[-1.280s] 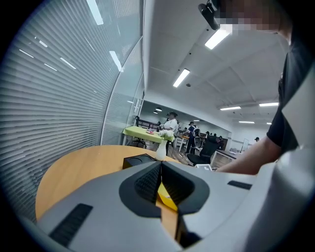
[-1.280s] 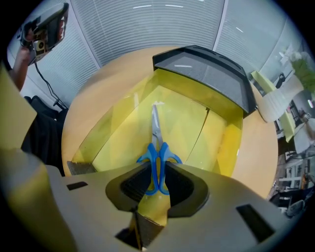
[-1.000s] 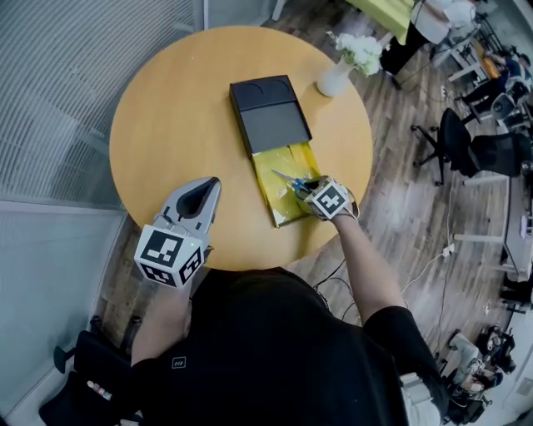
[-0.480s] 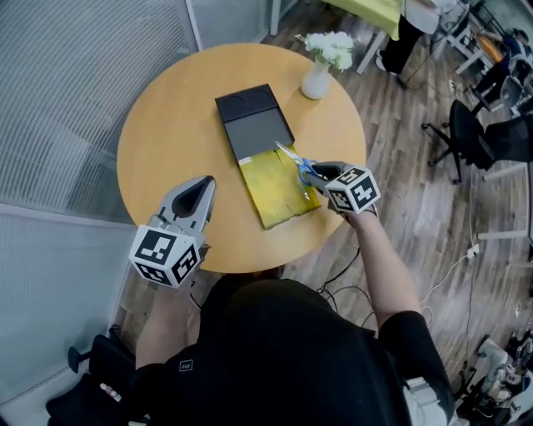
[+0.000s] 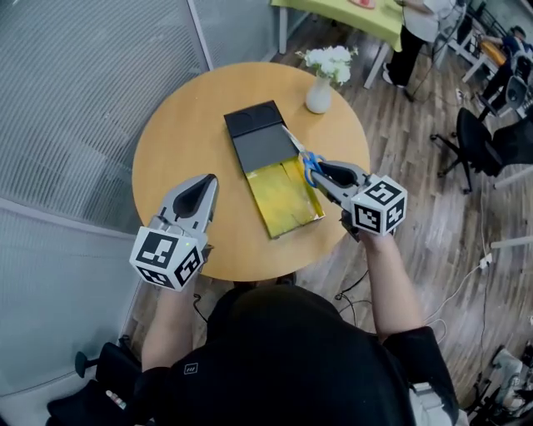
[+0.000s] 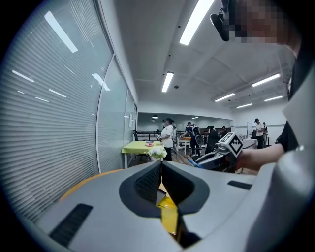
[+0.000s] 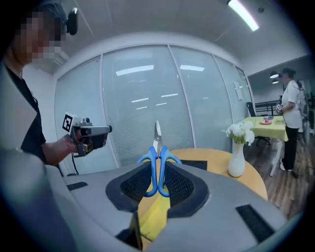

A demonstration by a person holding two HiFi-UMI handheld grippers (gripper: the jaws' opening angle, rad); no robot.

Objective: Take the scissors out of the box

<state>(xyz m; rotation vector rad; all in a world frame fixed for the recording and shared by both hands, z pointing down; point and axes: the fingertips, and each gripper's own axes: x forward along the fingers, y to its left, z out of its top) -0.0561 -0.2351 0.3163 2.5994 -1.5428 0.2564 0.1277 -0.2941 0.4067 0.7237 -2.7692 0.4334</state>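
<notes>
Blue-handled scissors (image 7: 157, 167) stand upright between the jaws of my right gripper (image 7: 158, 181), which is shut on their handles; the steel blades point up. In the head view the scissors (image 5: 306, 160) hang above the right edge of the yellow-lined box (image 5: 287, 198), lifted clear of it, with the right gripper (image 5: 326, 172) behind them. The box's black lid (image 5: 260, 137) lies slid away towards the far side of the round wooden table (image 5: 179, 141). My left gripper (image 5: 200, 193) hovers at the table's near left, empty, its jaws (image 6: 161, 183) nearly together.
A white vase of flowers (image 5: 321, 83) stands at the table's far right edge. A ribbed glass wall (image 5: 75, 91) runs along the left. Office chairs (image 5: 475, 133) and a green-clothed table (image 5: 358, 12) with people nearby lie beyond on the wooden floor.
My right gripper has risen out of the box with the scissors, tilting from pointing down to nearly level. The left gripper has lifted a little at the table's near left.
</notes>
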